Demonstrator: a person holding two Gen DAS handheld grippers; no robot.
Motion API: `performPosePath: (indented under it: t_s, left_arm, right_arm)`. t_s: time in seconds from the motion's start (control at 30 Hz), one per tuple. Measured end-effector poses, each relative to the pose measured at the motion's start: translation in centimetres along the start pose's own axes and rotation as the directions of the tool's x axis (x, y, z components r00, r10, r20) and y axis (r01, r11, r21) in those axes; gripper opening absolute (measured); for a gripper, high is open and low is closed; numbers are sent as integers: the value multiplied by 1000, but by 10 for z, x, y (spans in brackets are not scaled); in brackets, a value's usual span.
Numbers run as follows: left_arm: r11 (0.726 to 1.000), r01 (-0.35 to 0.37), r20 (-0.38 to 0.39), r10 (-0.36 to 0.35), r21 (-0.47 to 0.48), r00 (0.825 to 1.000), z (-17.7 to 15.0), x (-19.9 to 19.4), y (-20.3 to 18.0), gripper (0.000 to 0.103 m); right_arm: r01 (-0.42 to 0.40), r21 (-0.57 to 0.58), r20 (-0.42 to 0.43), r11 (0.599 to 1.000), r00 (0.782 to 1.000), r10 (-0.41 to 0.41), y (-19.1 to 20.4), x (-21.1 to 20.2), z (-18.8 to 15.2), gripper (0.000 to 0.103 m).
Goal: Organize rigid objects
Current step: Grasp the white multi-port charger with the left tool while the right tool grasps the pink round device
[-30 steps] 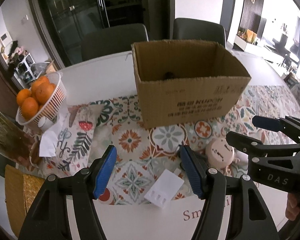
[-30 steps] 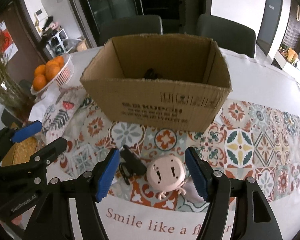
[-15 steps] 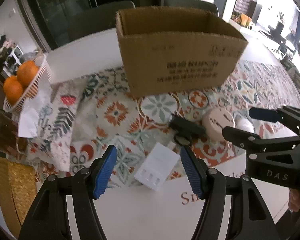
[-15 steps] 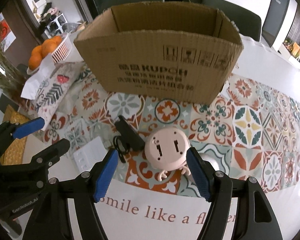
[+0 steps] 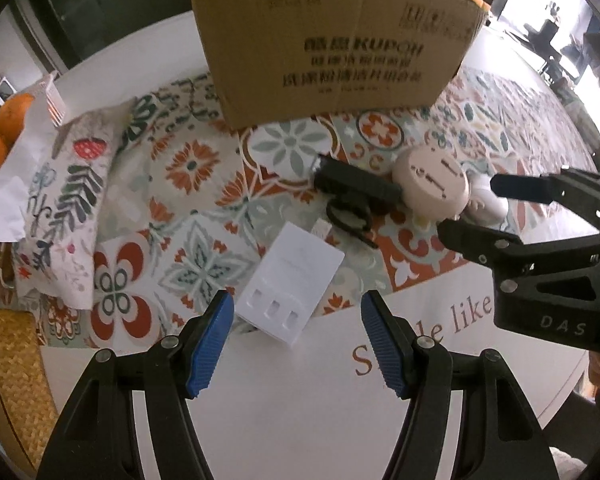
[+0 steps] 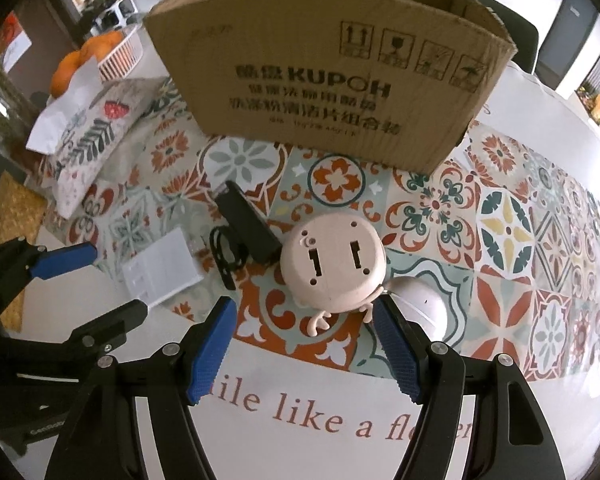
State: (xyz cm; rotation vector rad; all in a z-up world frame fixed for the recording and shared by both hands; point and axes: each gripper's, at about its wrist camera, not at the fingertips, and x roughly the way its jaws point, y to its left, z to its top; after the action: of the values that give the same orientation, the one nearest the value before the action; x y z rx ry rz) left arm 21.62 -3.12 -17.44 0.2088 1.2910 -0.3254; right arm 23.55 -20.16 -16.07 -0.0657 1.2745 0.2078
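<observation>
A cardboard box [image 6: 332,68] is seen standing open on the patterned cloth [image 6: 508,236] of the bench [image 5: 300,400]. In front of it three things are laid close together: a white charger [image 5: 292,286], a black adapter [image 5: 356,186] with its coiled cord, and a round pink gadget [image 6: 334,266], which touches the adapter. A white rounded thing [image 6: 420,306] is set just beside the pink gadget. The left gripper [image 5: 296,332] is held wide and empty above the near end of the charger, nothing being pressed by its blue pads [image 5: 210,344]. The right gripper [image 6: 306,350] is likewise held wide and empty, just short of the pink gadget. Oranges [image 6: 84,60] are kept in a basket at the far left
</observation>
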Motion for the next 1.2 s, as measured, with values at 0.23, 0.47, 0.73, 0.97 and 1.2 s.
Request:
performPosePath:
  t_s: [0.23,0.47,0.73,0.97,1.2]
  left_arm:
    - [1000,10,-65,-8,24,998,1,20,-3,65]
    - [999,-15,-99,19,45,995,7,35,-4,65]
    - [998,-21,-122,28,55,992,22,49,-2,65]
    - [999,-12,-128,17,33,992,35,59,6,65]
    - [1000,-2,-143,3,9,990,42,75,11,62]
  right_arm:
    - [14,-29,-43,999,999,-15,-2,14,2,71]
    - [27,-62,-79,998,996,-32,-3,28,8,72]
    - [26,-70,-108,997,994,-34,-5,46,22,75]
    - [18,-74,-125,997,992,-27,-11,58,38,76]
    - [3,-65,-143,998,990,-12,-16,77,52,76]
